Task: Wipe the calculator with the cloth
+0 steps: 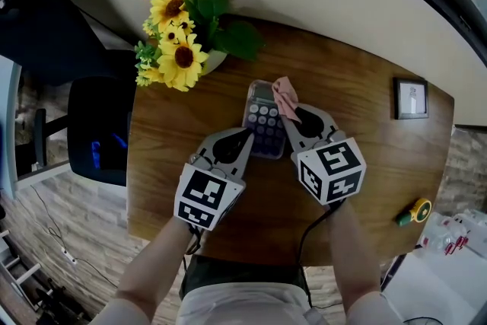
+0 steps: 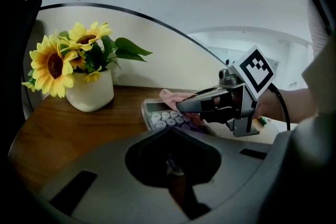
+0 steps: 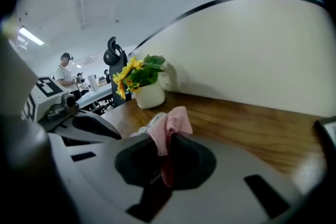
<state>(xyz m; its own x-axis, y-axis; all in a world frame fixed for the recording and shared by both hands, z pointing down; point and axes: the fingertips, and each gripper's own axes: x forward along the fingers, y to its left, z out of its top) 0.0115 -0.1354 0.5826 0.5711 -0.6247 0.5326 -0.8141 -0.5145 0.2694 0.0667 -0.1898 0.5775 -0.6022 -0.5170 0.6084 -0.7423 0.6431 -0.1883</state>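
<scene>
Mid-bench (image 1: 373, 164), between both tongs: calculator (image 1: 263, 125) lies flat, keys up. Right tongs (image 1: 295, 115) are clamped on the pink cloth (image 1: 285, 96), which sits over the calculator's far-right corner. Left tongs (image 1: 245, 136) are closed and empty, tips at its near-left edge (contact likely, can't confirm). To wipe well, I'd brace with the left tips so it doesn't skate, then use light lengthwise strokes. The long axis runs away from the person, with the display end towards the wall, right of the sunflower vase (image 2: 90, 93).

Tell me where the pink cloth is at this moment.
In the head view the pink cloth is clamped in the right gripper, over the upper right corner of the calculator, right of the sunflowers.
</scene>
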